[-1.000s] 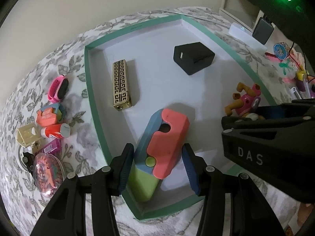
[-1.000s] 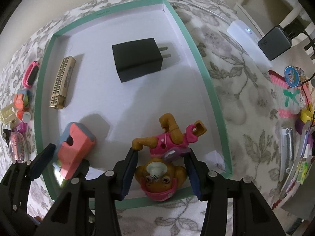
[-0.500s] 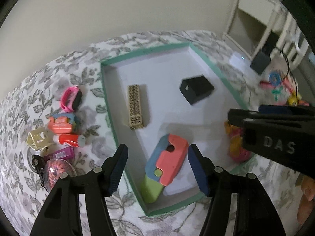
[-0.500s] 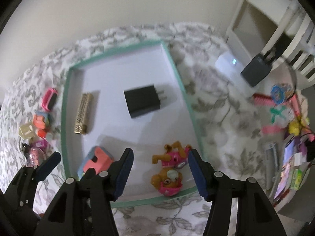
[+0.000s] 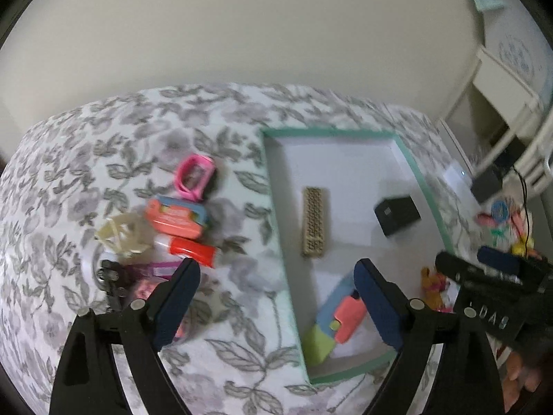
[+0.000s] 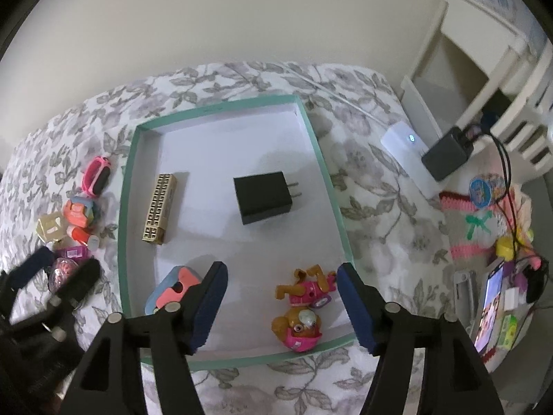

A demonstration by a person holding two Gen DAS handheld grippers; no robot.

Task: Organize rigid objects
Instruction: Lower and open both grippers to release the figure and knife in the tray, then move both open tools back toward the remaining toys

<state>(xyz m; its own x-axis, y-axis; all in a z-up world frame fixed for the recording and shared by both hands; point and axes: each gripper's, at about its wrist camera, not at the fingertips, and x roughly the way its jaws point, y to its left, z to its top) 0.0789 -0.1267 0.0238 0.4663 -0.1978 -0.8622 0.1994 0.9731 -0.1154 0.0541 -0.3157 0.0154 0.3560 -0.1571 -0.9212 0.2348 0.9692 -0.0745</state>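
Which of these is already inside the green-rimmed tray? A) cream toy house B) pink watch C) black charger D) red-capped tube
C: the black charger lies on the floor of the tray, beside the gold bar; the others sit on the floral cloth to the tray's left.

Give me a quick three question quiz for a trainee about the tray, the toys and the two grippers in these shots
1. True or false: the black charger lies inside the green-rimmed tray.
2. How many items lie in the tray?
3. Is either the left gripper or the right gripper holding something?

Key:
1. True.
2. Four: charger, gold patterned bar, pup figure, coral and blue toy.
3. No, both are open and empty.
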